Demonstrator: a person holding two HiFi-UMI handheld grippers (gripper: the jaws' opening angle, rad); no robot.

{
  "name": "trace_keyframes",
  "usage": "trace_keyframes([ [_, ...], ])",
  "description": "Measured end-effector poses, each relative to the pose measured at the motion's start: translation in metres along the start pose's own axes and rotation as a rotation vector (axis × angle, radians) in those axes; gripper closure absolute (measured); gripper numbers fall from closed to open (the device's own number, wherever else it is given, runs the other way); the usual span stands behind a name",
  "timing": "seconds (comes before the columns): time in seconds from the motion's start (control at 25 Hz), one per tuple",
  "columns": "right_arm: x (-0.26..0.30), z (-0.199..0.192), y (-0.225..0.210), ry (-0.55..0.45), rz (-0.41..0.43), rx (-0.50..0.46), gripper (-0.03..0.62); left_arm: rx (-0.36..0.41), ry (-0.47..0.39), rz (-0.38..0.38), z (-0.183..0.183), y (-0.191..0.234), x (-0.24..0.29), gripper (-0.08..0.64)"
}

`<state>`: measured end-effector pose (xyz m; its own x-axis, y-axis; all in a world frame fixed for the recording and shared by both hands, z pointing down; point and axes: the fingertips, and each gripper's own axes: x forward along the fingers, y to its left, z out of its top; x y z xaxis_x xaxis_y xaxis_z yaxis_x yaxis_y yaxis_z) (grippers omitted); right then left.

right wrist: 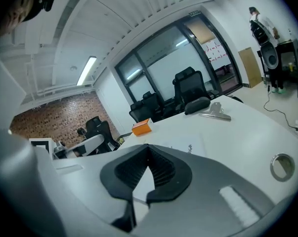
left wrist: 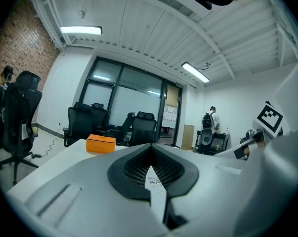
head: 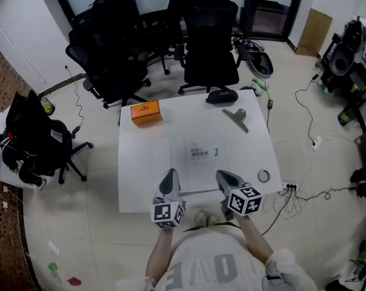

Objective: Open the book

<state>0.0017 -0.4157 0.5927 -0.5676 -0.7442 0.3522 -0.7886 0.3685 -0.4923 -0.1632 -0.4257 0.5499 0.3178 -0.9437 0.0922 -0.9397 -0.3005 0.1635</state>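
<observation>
Head view looks steeply down on a white table (head: 137, 162) with a thin white book (head: 198, 162) lying flat and closed at its middle, cover up, with a little dark print near the cover's centre. The book's lower edge sits close to the table's bottom edge in the frame.

The left gripper (head: 169, 174) hangs over the book's lower left corner. The right gripper (head: 221, 175) hangs over its lower right corner. Each has its marker cube just below it in the frame, off the table edge.

Left gripper view shows that gripper's black ribbed pads pressed together at the tips. A narrow white strip with small print shows through the slit behind them. It looks like the book's cover seen past the pads, and nothing is plainly pinched.

Right gripper view shows the same for the other gripper. Its pads meet at the tips, and only plain white shows in the gap behind them.

At the upper left of the table in the head view sits an orange box (head: 146, 112). A black oval case (head: 222, 96) lies at the top edge, with a large metal clip (head: 236, 117) just below it and to the right. A small ring of tape (head: 264, 176) lies near the right edge, well apart from the book. Black office chairs (head: 210, 41) stand past the table at the top of the frame.
</observation>
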Motion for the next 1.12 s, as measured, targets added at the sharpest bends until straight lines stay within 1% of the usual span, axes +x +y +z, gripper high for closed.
trace_keyframes([
  [0.12,0.000,-0.009,-0.004,0.013,-0.034,0.041,0.589,-0.019,0.025,-0.003,-0.010,0.006,-0.002,0.545],
  [0.24,0.000,-0.012,0.004,0.019,-0.050,0.062,0.589,-0.042,0.034,-0.011,-0.011,0.012,-0.010,0.545],
  [0.36,0.000,-0.017,0.017,0.028,-0.046,0.059,0.589,-0.042,0.029,-0.011,-0.005,0.019,-0.018,0.545],
  [0.52,-0.005,-0.032,0.025,0.052,-0.048,0.047,0.589,-0.060,0.017,-0.010,-0.011,0.027,-0.025,0.545],
  [0.64,-0.019,-0.046,0.025,0.071,-0.052,0.069,0.589,-0.060,0.014,-0.003,-0.011,0.025,-0.039,0.544],
  [0.76,-0.034,-0.051,0.030,0.055,-0.041,0.090,0.589,-0.044,0.014,0.011,-0.009,0.025,-0.052,0.545],
  [0.96,-0.078,-0.060,0.034,0.021,-0.038,0.091,0.589,-0.040,0.000,0.039,-0.007,0.010,-0.083,0.545],
  [1.12,-0.129,-0.079,0.028,0.002,-0.056,0.091,0.589,-0.033,-0.011,0.012,-0.014,-0.025,-0.116,0.545],
])
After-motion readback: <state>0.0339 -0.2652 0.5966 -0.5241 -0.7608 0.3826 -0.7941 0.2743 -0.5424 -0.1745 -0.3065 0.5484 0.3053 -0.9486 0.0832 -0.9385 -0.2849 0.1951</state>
